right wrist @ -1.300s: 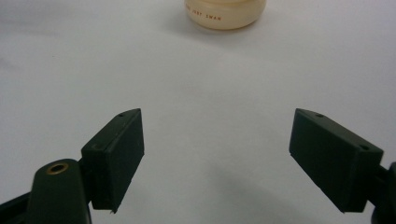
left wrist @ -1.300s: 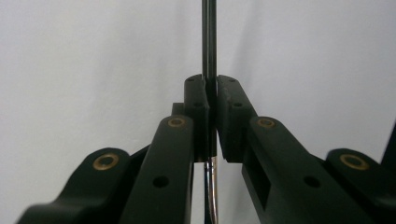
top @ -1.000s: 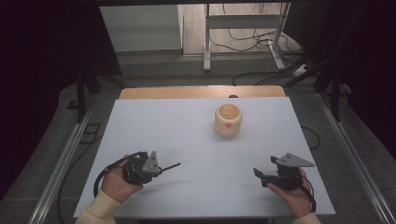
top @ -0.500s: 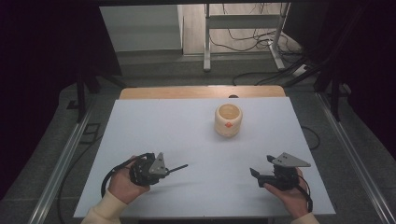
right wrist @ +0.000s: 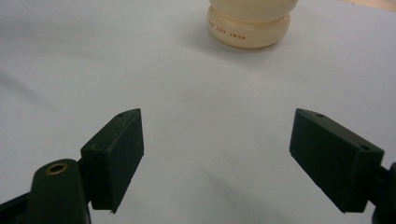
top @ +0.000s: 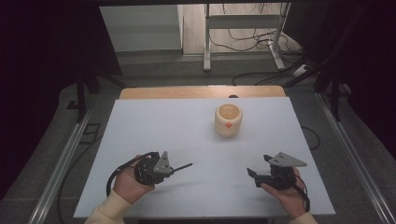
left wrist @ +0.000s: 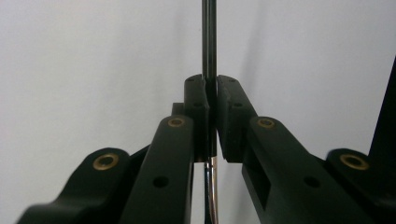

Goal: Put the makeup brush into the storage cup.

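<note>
My left gripper (top: 172,171) (left wrist: 211,88) lies near the table's front left, shut on a thin dark metal rod (top: 184,166) (left wrist: 208,37) that sticks out past its jaws toward the table's middle. My right gripper (top: 259,165) (right wrist: 217,154) rests at the front right, open, with bare table between its pads. A cream round jar (top: 228,120) (right wrist: 251,23) with a small orange mark stands upright right of centre toward the back, straight ahead of the right gripper and well apart from both.
The white tabletop (top: 187,126) ends in a wooden strip (top: 201,92) at the back. Metal rails (top: 65,158) run along the floor on both sides. A metal stand (top: 243,28) and loose cables lie behind the table.
The left gripper and its rod have edged a little to the right. The right gripper has shifted slightly left. The jar has stayed put.
</note>
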The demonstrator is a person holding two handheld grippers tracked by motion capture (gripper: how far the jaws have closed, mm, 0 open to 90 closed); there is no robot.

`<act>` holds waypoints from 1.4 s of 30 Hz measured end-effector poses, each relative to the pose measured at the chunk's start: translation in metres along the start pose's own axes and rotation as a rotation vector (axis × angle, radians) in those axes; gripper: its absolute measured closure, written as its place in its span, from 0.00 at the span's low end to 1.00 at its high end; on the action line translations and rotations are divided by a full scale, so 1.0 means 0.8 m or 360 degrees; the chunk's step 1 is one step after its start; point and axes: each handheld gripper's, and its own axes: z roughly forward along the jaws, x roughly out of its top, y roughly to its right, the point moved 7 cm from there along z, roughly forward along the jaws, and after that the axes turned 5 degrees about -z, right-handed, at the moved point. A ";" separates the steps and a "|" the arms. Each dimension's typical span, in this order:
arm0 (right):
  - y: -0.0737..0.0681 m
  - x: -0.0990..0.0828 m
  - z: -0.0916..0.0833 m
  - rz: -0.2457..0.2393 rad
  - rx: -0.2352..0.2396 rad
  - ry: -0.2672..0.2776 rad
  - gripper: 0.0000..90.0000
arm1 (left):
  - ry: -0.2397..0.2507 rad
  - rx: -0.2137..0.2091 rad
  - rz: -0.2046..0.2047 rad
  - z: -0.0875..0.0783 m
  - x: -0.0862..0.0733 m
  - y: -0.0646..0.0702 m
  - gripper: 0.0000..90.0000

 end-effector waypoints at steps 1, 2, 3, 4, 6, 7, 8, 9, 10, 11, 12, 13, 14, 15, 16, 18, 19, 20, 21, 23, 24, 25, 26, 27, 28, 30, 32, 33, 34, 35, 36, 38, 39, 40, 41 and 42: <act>0.000 0.001 0.000 -0.0006 0.0001 0.0004 0.20 | 0.0002 -0.0001 0.0000 0.000 0.002 0.000 0.93; -0.001 0.002 0.000 -0.0006 0.0004 0.0004 0.20 | 0.0004 -0.0003 0.0004 0.001 0.004 0.000 0.93; -0.002 0.003 0.001 -0.0011 0.0008 0.0006 0.20 | 0.0003 -0.0002 0.0008 0.002 0.006 0.001 0.93; -0.003 0.003 0.001 -0.0014 0.0011 0.0005 0.20 | 0.0004 -0.0003 0.0011 0.003 0.008 0.001 0.93; -0.003 0.004 0.002 -0.0019 0.0014 0.0005 0.20 | 0.0003 -0.0004 0.0015 0.004 0.010 0.002 0.93; -0.005 0.004 0.003 -0.0027 0.0018 -0.0001 0.20 | 0.0002 -0.0006 0.0019 0.005 0.012 0.002 0.93; -0.006 0.005 0.004 -0.0027 0.0023 0.0000 0.20 | 0.0005 -0.0008 0.0023 0.006 0.014 0.003 0.93; -0.006 0.005 0.004 -0.0027 0.0023 0.0000 0.20 | 0.0003 -0.0009 0.0025 0.007 0.015 0.003 0.93; -0.008 0.007 0.005 -0.0038 0.0028 0.0000 0.20 | 0.0005 -0.0015 0.0032 0.008 0.019 0.004 0.93; -0.008 0.007 0.005 -0.0038 0.0028 0.0000 0.20 | 0.0005 -0.0015 0.0032 0.008 0.019 0.004 0.93; -0.011 0.009 0.007 -0.0045 0.0037 0.0002 0.20 | 0.0003 -0.0012 0.0035 0.009 0.022 0.005 0.93; -0.012 0.010 0.008 -0.0051 0.0043 -0.0001 0.20 | -0.0002 -0.0005 0.0040 0.010 0.023 0.005 0.93; -0.014 0.011 0.008 -0.0055 0.0047 0.0001 0.20 | -0.0009 0.0004 0.0042 0.011 0.024 0.006 0.93; -0.014 0.011 0.009 -0.0061 0.0047 -0.0003 0.20 | -0.0016 0.0010 0.0052 0.011 0.026 0.006 0.93; -0.015 0.012 0.009 -0.0065 0.0051 -0.0003 0.20 | -0.0020 0.0009 0.0055 0.012 0.027 0.007 0.93; -0.016 0.012 0.010 -0.0067 0.0057 -0.0003 0.20 | -0.0017 0.0004 0.0061 0.013 0.029 0.008 0.93; -0.016 0.012 0.011 -0.0069 0.0061 -0.0006 0.20 | -0.0016 0.0001 0.0062 0.014 0.030 0.009 0.93; -0.016 0.012 0.011 -0.0071 0.0063 -0.0007 0.20 | -0.0017 0.0002 0.0062 0.015 0.031 0.009 0.93; -0.017 0.012 0.011 -0.0073 0.0063 -0.0008 0.20 | -0.0019 -0.0001 0.0063 0.016 0.032 0.009 0.93; -0.017 0.013 0.011 -0.0073 0.0063 -0.0009 0.20 | -0.0019 -0.0002 0.0060 0.017 0.032 0.009 0.93; -0.017 0.013 0.011 -0.0076 0.0064 -0.0008 0.20 | -0.0019 -0.0006 0.0059 0.017 0.033 0.008 0.93; -0.019 0.016 0.011 -0.0077 0.0069 -0.0005 0.20 | -0.0019 -0.0009 0.0053 0.019 0.035 0.008 0.93; -0.019 0.018 0.011 -0.0081 0.0073 -0.0001 0.20 | -0.0018 -0.0012 0.0051 0.020 0.036 0.007 0.93; -0.020 0.020 0.011 -0.0088 0.0076 0.0000 0.20 | -0.0020 -0.0010 0.0046 0.021 0.037 0.007 0.93; -0.021 0.022 0.012 -0.0090 0.0078 -0.0001 0.20 | -0.0020 -0.0010 0.0046 0.021 0.037 0.007 0.93; -0.024 0.026 0.013 -0.0099 0.0091 -0.0003 0.20 | -0.0031 -0.0011 0.0046 0.024 0.040 0.006 0.93; -0.028 0.029 0.015 -0.0111 0.0099 -0.0003 0.20 | -0.0047 0.0001 0.0047 0.027 0.042 0.005 0.93; -0.030 0.031 0.016 -0.0115 0.0108 -0.0001 0.20 | -0.0053 0.0008 0.0048 0.029 0.043 0.005 0.93; -0.032 0.033 0.017 -0.0119 0.0115 -0.0002 0.20 | -0.0058 0.0010 0.0051 0.030 0.044 0.004 0.93; -0.033 0.035 0.018 -0.0131 0.0118 -0.0002 0.20 | -0.0058 0.0010 0.0051 0.030 0.044 0.004 0.93; -0.035 0.037 0.019 -0.0141 0.0123 -0.0004 0.20 | -0.0058 0.0001 0.0055 0.032 0.047 0.004 0.93; -0.040 0.039 0.022 -0.0159 0.0132 -0.0018 0.20 | -0.0060 -0.0004 0.0057 0.034 0.049 0.005 0.93; -0.042 0.040 0.024 -0.0171 0.0135 -0.0023 0.20 | -0.0058 -0.0004 0.0062 0.034 0.051 0.005 0.93; -0.045 0.041 0.025 -0.0183 0.0140 -0.0029 0.20 | -0.0058 -0.0011 0.0064 0.035 0.052 0.006 0.93; -0.047 0.042 0.026 -0.0205 0.0144 -0.0032 0.20 | -0.0059 -0.0012 0.0068 0.036 0.053 0.006 0.93; -0.050 0.042 0.028 -0.0214 0.0147 -0.0037 0.20 | -0.0060 -0.0016 0.0069 0.036 0.054 0.007 0.93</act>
